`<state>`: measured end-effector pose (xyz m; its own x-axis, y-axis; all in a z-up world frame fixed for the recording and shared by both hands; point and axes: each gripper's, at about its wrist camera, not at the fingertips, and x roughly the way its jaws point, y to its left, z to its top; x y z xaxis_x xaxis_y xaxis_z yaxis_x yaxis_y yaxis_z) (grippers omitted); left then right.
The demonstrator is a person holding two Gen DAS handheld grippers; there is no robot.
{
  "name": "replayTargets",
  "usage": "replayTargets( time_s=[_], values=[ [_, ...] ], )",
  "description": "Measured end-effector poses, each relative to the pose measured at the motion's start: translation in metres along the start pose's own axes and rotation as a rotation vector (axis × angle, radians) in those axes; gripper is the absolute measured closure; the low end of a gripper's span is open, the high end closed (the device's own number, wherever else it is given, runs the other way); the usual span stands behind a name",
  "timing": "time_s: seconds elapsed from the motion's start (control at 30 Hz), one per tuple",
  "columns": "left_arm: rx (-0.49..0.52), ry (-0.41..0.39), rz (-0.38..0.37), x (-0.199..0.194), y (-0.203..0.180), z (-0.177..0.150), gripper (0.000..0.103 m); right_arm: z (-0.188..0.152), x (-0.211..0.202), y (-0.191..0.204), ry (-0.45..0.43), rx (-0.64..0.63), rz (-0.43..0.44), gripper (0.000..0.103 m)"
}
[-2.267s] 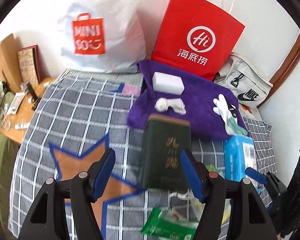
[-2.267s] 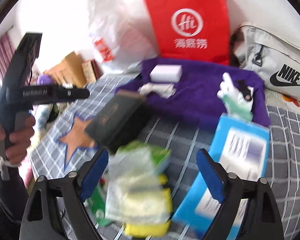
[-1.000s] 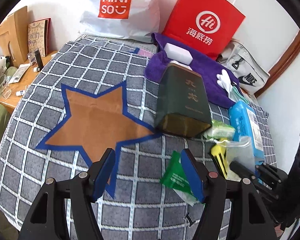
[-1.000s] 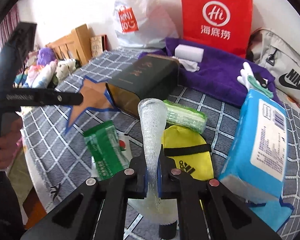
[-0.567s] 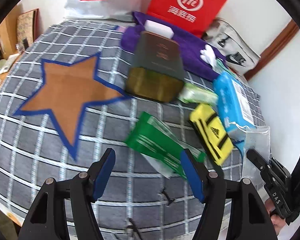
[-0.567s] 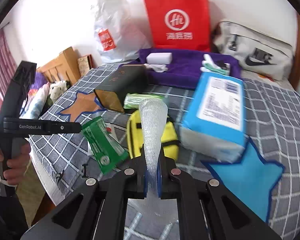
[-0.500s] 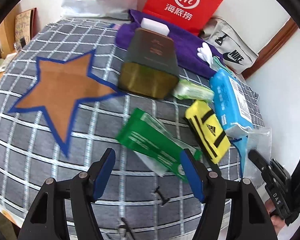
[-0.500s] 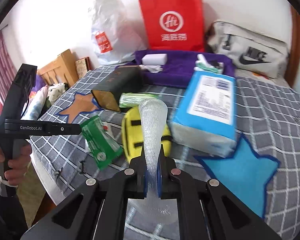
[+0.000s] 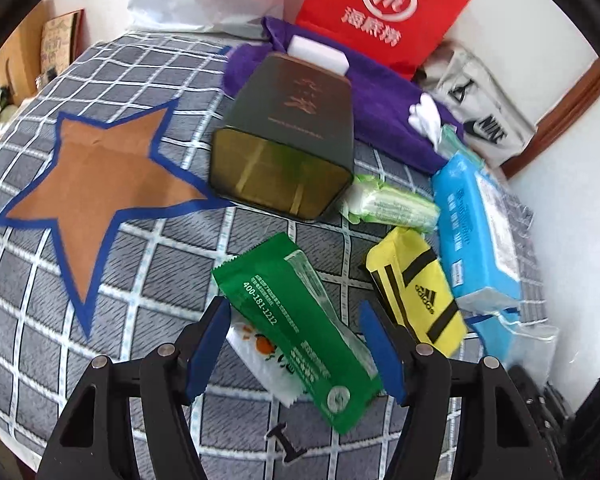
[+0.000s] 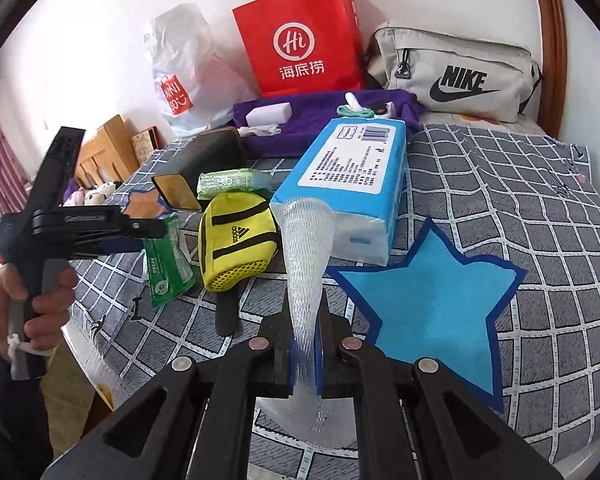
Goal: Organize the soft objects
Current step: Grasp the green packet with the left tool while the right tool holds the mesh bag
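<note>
Left wrist view—green packet [image 9: 300,332] now nearer, between the open jaws.

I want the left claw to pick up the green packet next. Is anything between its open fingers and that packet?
Nothing visible. The left claw hangs open right over the green packet, whose top is bare. The yellow pouch lies apart, to its right.

bed with a grey checked blanket [image 9: 40,360]; green wipes pack [image 9: 300,332] lies between the left fingers, yellow pouch [image 9: 416,288] just right of them, brown star [image 9: 96,172] off left
</note>
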<state>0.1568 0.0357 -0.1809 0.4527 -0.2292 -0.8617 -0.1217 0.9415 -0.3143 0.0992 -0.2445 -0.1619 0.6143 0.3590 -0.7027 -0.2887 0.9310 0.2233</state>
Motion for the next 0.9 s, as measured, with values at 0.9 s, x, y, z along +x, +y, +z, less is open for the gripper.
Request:
replayTargets(
  time_s=[0.9],
  values=[
    [0.161,0.000,0.259,-0.003,0.016,-0.017,0.064,-0.009,0.008,-0.003,0.041,0.005,-0.045,0.096]
  ],
)
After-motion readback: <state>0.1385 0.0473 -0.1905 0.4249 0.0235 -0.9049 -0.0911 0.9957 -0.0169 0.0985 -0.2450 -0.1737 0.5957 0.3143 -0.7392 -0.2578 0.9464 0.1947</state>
